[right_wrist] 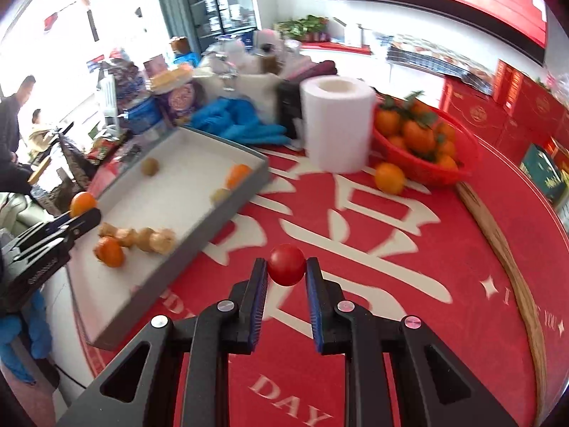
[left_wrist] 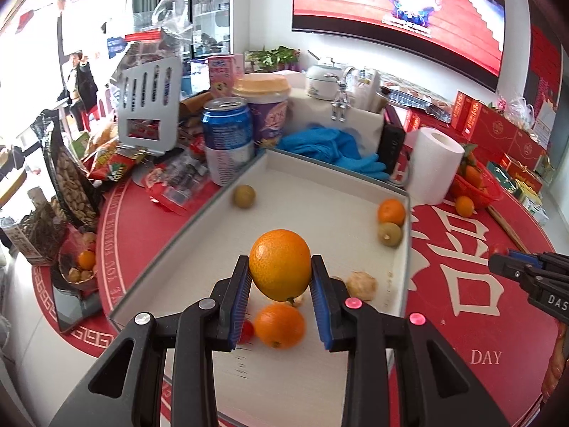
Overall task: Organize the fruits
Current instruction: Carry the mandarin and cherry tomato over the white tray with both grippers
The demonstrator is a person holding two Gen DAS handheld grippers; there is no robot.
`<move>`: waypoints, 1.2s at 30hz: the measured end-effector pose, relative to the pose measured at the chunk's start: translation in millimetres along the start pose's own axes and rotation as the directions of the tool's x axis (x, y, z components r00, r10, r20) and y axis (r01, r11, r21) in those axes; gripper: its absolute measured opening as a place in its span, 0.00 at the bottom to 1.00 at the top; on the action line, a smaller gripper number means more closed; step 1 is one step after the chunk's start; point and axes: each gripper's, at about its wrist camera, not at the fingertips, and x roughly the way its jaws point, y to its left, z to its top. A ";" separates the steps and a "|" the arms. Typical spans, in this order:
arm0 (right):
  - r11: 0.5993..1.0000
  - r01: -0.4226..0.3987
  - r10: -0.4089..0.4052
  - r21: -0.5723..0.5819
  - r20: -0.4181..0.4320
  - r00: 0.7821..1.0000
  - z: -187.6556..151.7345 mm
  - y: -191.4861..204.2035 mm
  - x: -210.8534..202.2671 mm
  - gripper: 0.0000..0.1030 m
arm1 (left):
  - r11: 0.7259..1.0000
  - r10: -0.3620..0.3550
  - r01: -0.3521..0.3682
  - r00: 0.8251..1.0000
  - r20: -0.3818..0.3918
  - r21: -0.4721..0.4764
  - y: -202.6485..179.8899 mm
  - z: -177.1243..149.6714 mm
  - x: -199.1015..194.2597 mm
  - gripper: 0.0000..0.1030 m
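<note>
Left gripper (left_wrist: 280, 286): jaws are clamping an orange (left_wrist: 280, 265), holding it clear above the tray floor.

Right gripper (right_wrist: 286, 284): jaws are pinching a cherry tomato (right_wrist: 286, 269), holding it over the red tablecloth (right_wrist: 444, 249), just beside the tray's right wall.

Tray (left_wrist: 199, 213), shallow, grey-walled, white floor, is sitting on the desk. Contents:
- a second orange (left_wrist: 280, 325) lying below the held one, a small red fruit (left_wrist: 246, 331) touching its left side;
- a pale knobbly fruit (left_wrist: 361, 285) lying near the right wall;
- a tangerine (left_wrist: 391, 212) resting in the far right corner, a brownish-green round fruit (left_wrist: 389, 234) touching it;
- another brownish-green round fruit (left_wrist: 244, 196) lying against the far left wall.

Red mesh basket (right_wrist: 426, 167), at the desk's far right, is holding leafy tangerines; one loose tangerine (right_wrist: 389, 177) is lying on the cloth just beside it.

Small bowl (left_wrist: 76, 274), left of the tray, is holding mixed small fruit.

Writing: the tablecloth is showing "DAY" and "I LOVE YOU" around large white characters; the right gripper's body, seen from the left wrist, is showing "DAS", the rest cut off.

Other stock behind the tray: blue drink can (left_wrist: 227, 135), label unreadable; purple lidded cup (left_wrist: 268, 114); blue cloth (left_wrist: 330, 147); paper roll (left_wrist: 434, 163); bag of nuts (left_wrist: 73, 185); red gift boxes (left_wrist: 498, 131).
</note>
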 end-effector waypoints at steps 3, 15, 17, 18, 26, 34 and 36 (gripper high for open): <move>0.999 -0.048 0.048 -0.012 -0.012 0.999 10.7 15.5 5.5 0.22 | 1.000 0.008 -0.008 1.000 -0.010 -0.005 4.9 0.4 2.4 0.35; 0.985 -0.133 0.125 -0.110 -0.075 0.989 31.8 77.3 35.3 0.22 | 1.000 0.013 -0.012 0.998 -0.058 0.009 -1.4 -1.9 23.5 0.35; 0.984 -0.136 0.127 -0.118 -0.082 0.989 33.4 82.5 38.9 0.22 | 1.000 0.013 -0.012 0.998 -0.061 0.012 -2.8 -1.3 26.3 0.35; 0.983 -0.137 0.128 -0.121 -0.085 0.988 34.0 84.3 40.8 0.22 | 1.000 0.013 -0.012 0.998 -0.063 0.014 -3.2 -1.2 27.1 0.35; 0.982 -0.143 0.131 -0.126 -0.099 0.986 37.4 89.8 49.0 0.22 | 1.000 0.019 -0.018 0.997 -0.080 0.019 -5.3 -0.8 36.4 0.35; 0.981 -0.142 0.128 -0.134 -0.109 0.986 38.6 93.1 54.1 0.22 | 0.999 0.027 -0.025 0.995 -0.096 0.024 -6.3 -3.0 43.6 0.35; 0.981 -0.141 0.126 -0.136 -0.111 0.986 39.6 94.0 55.5 0.22 | 0.999 0.029 -0.027 0.995 -0.098 0.026 -6.6 -3.2 44.2 0.35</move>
